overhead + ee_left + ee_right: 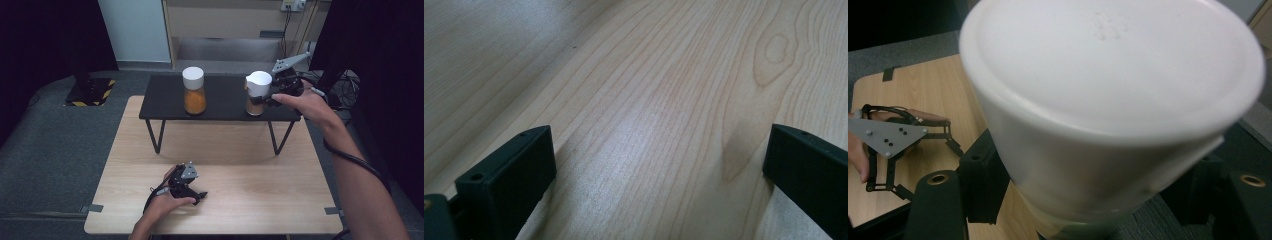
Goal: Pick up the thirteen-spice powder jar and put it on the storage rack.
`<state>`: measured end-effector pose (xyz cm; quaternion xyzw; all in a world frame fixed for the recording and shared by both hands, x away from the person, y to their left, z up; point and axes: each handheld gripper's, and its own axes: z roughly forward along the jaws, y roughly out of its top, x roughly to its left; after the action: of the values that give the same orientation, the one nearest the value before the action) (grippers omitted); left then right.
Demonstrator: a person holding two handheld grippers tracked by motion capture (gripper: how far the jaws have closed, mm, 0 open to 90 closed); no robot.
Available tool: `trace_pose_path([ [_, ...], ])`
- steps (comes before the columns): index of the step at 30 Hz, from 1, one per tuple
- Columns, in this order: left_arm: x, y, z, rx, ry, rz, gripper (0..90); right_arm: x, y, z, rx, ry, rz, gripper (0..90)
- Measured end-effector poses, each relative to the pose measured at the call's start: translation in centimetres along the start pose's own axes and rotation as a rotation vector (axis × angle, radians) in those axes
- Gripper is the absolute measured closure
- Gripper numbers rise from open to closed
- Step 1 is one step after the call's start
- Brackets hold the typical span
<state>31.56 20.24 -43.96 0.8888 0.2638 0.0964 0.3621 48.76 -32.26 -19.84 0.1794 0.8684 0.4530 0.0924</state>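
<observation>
Two white-capped jars stand on a low black shelf [220,112]. The left jar [194,91] holds orange powder and stands free. The right jar [257,93] has brownish contents, and its cap leans a little toward me. My right gripper [266,98] is shut on this jar from its right side. In the right gripper view the jar's white cap [1108,100] looms close, and the right gripper [1093,205] has a black jaw on either side of it. My left gripper [199,196] rests low on the wooden table [250,175]. The left gripper [659,150] is open, with only bare wood between its jaws.
The black shelf stands on thin legs at the far half of the table. Grey carpet surrounds the table, with a yellow-black striped block [92,92] at the far left. The right gripper view also shows the left gripper [893,145] and its hand on the table below.
</observation>
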Motion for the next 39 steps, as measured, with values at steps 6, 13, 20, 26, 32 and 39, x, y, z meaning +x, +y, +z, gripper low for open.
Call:
trace_pose_path([
  [6, 0.00, 0.00, 0.00, 0.000, 0.000, 0.000, 0.0, -0.17, -0.18, 0.21, -0.005, 0.000, 0.007, 31.3],
  [13, 0.03, 0.01, 0.01, 0.000, -0.001, 0.001, 0.0, -0.43, -0.66, 0.21, -0.020, 0.007, 0.021, 31.1],
  [20, 0.02, 0.01, 0.01, 0.000, -0.001, 0.002, 0.0, -0.28, -0.83, 0.21, -0.025, 0.003, 0.023, 31.0],
  [26, 0.02, 0.00, 0.01, 0.000, -0.001, 0.001, 0.0, -0.29, -0.74, 0.20, -0.021, 0.003, 0.023, 31.0],
  [32, 0.02, 0.01, 0.01, 0.000, -0.001, 0.002, 0.0, -0.27, -0.59, 0.20, -0.016, 0.002, 0.020, 30.9],
  [39, 0.02, 0.01, 0.00, 0.000, 0.000, 0.002, 0.0, -0.24, -0.76, 0.12, -0.019, 0.001, 0.024, 26.2],
])
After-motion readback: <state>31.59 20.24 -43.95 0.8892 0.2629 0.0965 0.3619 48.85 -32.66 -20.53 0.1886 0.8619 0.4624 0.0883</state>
